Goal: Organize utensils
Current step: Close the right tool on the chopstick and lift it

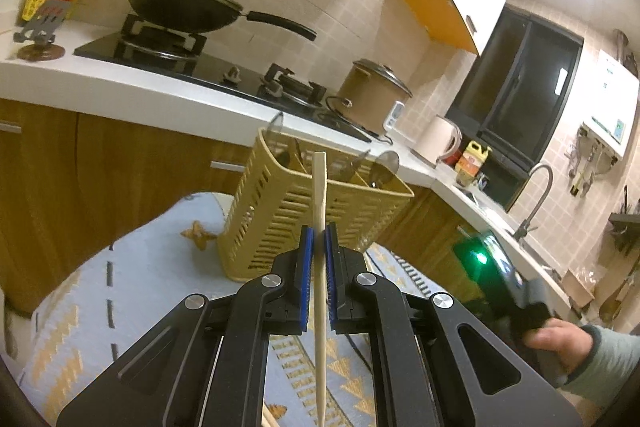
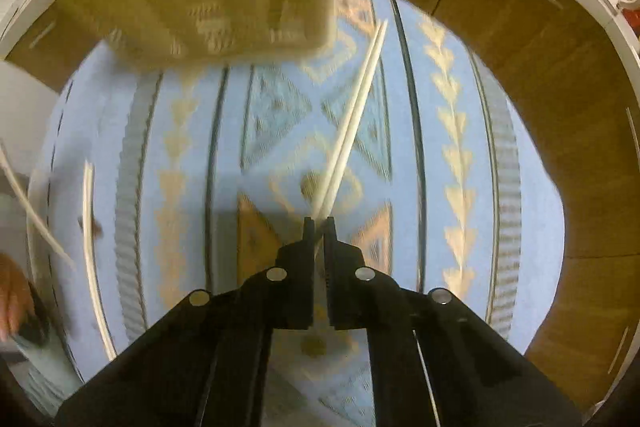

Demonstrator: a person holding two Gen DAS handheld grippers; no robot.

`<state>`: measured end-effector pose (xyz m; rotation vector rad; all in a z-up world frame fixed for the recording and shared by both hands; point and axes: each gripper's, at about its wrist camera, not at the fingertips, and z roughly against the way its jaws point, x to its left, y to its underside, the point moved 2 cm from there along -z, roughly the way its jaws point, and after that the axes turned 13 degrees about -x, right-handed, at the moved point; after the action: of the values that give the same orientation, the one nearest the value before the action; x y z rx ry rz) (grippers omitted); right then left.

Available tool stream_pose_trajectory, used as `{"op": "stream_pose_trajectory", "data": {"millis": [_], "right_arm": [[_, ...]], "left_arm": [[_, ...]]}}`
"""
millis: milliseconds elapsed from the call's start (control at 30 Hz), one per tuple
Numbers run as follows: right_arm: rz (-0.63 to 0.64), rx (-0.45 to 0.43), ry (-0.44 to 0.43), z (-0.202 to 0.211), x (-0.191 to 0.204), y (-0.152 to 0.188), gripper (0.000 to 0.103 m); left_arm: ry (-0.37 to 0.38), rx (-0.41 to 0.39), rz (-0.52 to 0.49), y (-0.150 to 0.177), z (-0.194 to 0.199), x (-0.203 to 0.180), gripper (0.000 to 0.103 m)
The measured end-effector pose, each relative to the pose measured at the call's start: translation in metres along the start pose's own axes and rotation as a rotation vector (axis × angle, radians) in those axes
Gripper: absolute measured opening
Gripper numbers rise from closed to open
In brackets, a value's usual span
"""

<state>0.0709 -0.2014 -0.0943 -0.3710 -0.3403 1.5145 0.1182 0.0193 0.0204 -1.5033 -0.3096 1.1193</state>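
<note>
Wooden chopstick (image 1: 320, 247) clenched in left gripper (image 1: 319, 241), right gripper (image 2: 319, 223) pinching another chopstick (image 2: 352, 123); tip could snag the holder (image 1: 316, 211) rim at 12 o'clock.

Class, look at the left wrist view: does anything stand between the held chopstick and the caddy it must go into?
Nothing visible does. The left gripper is shut on the chopstick, whose tip points at the caddy just ahead on the cloth; spoons already stand inside it.

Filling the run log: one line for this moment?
left gripper: shut on chopstick | right gripper: shut on chopstick | basket: on tablecloth
</note>
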Motion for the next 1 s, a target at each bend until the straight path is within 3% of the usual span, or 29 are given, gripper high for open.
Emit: {"op": "stream_pose_trajectory", "data": {"millis": [67,200,267,333,433,600,700,767,833,900,1000], "right_arm": [[-0.016,0.02,0.009,0.003,-0.011,0.018,0.003],[-0.084,-0.003,-0.021,0.013,-0.037,0.018,0.008],[-0.125,-0.019,-0.04,0.013,-0.042,0.005,0.022],[-0.156,-0.039,-0.041,0.011,-0.048,-0.01,0.045],[-0.184,-0.061,-0.016,0.001,-0.053,-0.036,0.045],[-0.256,-0.021,0.013,-0.02,-0.063,-0.064,0.042],[-0.225,-0.024,0.055,-0.022,-0.058,-0.075,0.033],[-0.209,-0.026,0.086,-0.026,-0.057,-0.086,0.021],[-0.189,-0.033,0.075,-0.028,-0.043,-0.094,0.011],[-0.197,-0.042,0.069,-0.026,-0.034,-0.09,0.011],[-0.243,-0.079,-0.016,-0.011,-0.038,-0.073,0.01]], "left_arm": [[-0.001,0.003,-0.01,0.003,0.0,-0.002,0.004],[-0.006,0.002,-0.019,0.007,0.002,-0.004,0.004],[-0.016,-0.004,-0.019,0.006,0.002,-0.003,0.004],[-0.02,-0.004,-0.007,0.007,0.003,0.001,0.004],[-0.038,-0.002,-0.001,0.007,0.003,0.005,0.004],[-0.073,-0.026,-0.028,0.004,0.007,0.007,0.004],[-0.081,-0.036,-0.036,0.002,0.009,0.007,0.005],[-0.082,-0.036,-0.032,0.001,0.01,0.009,0.005],[-0.085,-0.035,-0.026,0.001,0.009,0.011,0.005],[-0.081,-0.031,-0.013,0.001,0.008,0.012,0.005],[-0.072,-0.024,-0.005,0.003,0.006,0.013,0.005]]}}
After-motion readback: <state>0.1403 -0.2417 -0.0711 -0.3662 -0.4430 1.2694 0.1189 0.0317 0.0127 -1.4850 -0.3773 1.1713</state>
